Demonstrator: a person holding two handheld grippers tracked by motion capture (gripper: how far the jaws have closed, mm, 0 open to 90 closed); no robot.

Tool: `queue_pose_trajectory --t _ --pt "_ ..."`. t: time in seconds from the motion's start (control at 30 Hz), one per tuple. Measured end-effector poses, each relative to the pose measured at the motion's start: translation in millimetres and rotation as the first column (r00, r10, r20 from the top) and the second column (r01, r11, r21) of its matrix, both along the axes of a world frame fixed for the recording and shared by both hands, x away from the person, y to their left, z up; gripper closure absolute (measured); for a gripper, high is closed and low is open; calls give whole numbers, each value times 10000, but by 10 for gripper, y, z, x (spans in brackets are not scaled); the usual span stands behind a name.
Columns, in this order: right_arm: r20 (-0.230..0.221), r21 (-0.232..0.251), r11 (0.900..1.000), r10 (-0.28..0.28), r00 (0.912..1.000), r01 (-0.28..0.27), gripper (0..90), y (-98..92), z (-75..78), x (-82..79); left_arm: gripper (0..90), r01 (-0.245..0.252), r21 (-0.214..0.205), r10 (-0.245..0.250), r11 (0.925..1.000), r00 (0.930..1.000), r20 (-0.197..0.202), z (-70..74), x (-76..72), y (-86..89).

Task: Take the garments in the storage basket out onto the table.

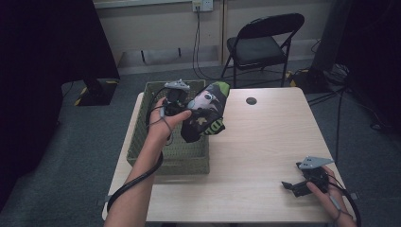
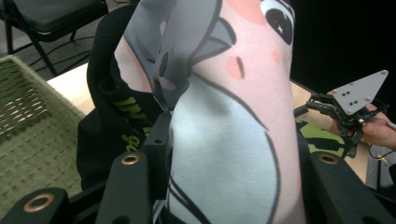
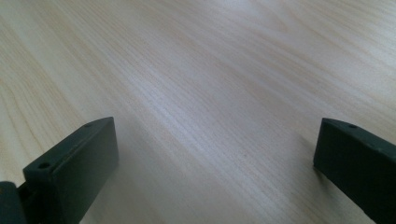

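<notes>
While held mid-air near the top centre of the high view, the printed pillow [image 1: 206, 112] is clamped by the left gripper [image 1: 185, 109] beside the woven basket [image 1: 142, 137], long axis tilted up-right. The right gripper [image 1: 295, 185] is spread wide, empty, lower right.

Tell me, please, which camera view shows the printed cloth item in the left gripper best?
The high view: there the whole cloth item hangs from the left gripper, beside the woven basket. The left gripper view gives a close part of its cartoon print, clamped between the jaws. The right gripper view faces bare table.
</notes>
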State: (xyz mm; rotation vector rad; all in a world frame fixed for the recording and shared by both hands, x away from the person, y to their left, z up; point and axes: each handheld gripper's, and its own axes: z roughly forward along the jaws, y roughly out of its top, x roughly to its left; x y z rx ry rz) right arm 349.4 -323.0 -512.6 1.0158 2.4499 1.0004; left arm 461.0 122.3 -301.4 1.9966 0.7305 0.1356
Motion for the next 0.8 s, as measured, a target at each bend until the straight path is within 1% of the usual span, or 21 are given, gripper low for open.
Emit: queue_pose_trajectory --t 0.03,0.17,0.4,0.43,0.63,0.8 --pt "-2 -1 10000 1 10000 -1 0 0 0 0 530 -2 -5 2 10000 10000 -1 1 -2 -16" --pt "-5 -3 10000 -1 10000 1 0 0 1 0 530 120 -237 -121 9996 9999 -51 7 -5 -106" --pt "-2 -5 10000 -3 10000 3 0 0 0 0 530 574 -225 -576 9981 9983 -49 6 -10 -313" --pt "-2 -5 10000 -3 10000 3 0 0 0 0 530 574 -225 -576 9981 9983 -49 6 -10 -313" --pt "10 -8 10000 3 10000 -3 0 -1 0 0 530 803 -326 -807 9962 9967 -104 -8 -1 -443" --pt "15 -11 10000 7 10000 -7 0 -1 0 1 529 870 -419 -876 9953 9961 -134 -40 10 -532"
